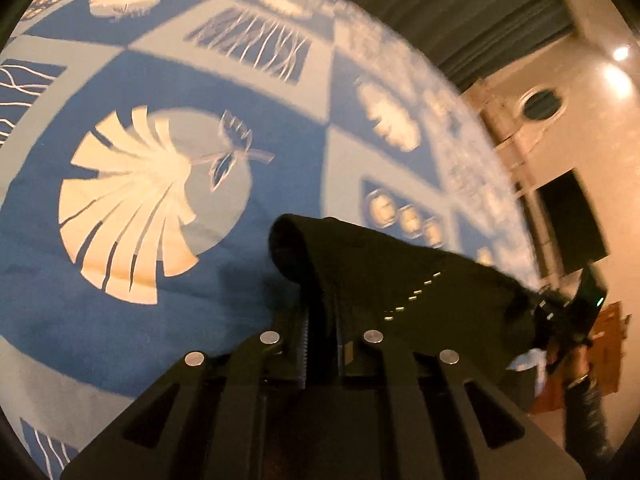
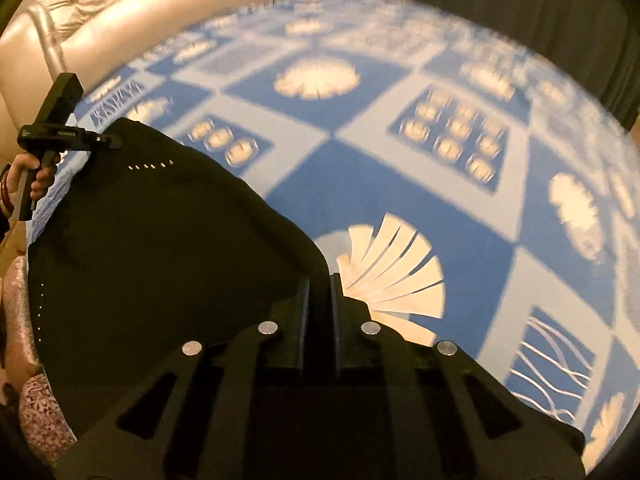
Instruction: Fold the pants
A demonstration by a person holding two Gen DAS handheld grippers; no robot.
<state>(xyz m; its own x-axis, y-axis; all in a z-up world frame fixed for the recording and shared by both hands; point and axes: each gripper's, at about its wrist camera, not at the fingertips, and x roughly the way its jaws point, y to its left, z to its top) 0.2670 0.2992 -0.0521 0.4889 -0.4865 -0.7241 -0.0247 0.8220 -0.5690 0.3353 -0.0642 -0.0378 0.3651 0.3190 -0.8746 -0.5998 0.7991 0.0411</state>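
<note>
A: How far along would you say the folding is?

B: Partway, I'd judge. The black pants (image 2: pixel 160 240) are held up off the bed (image 2: pixel 400 184) and its blue patterned bedspread (image 1: pixel 200 312), stretched between the two tools. They look doubled over at least once: in the right wrist view they hang as a broad dark sheet, not as two separate legs. But nothing lies flat and finished yet, so laying them down and making any last fold is what's left.

A: And the tongs?

B: The left tongs (image 1: pixel 322 320) are pressed together, pinching an edge of the cloth, which bunches into a roll just ahead of the tips. The right tongs (image 2: pixel 320 300) are likewise closed on a corner of the fabric. Each tool also shows in the other's camera, gripping the far end.

A: Which way do the pants run?

B: The held top edge runs from one tool to the other, so the long axis at this moment looks to lie across the person's front, side to side, with the rest drooping below it toward the bed. A short row of pale stitches (image 2: pixel 150 167) sits near the left tool's end. Whether that end is waistband or hem, I cannot tell.

A: Anything else around?

B: A padded cream headboard (image 2: pixel 100 8) beyond the bed.
</note>
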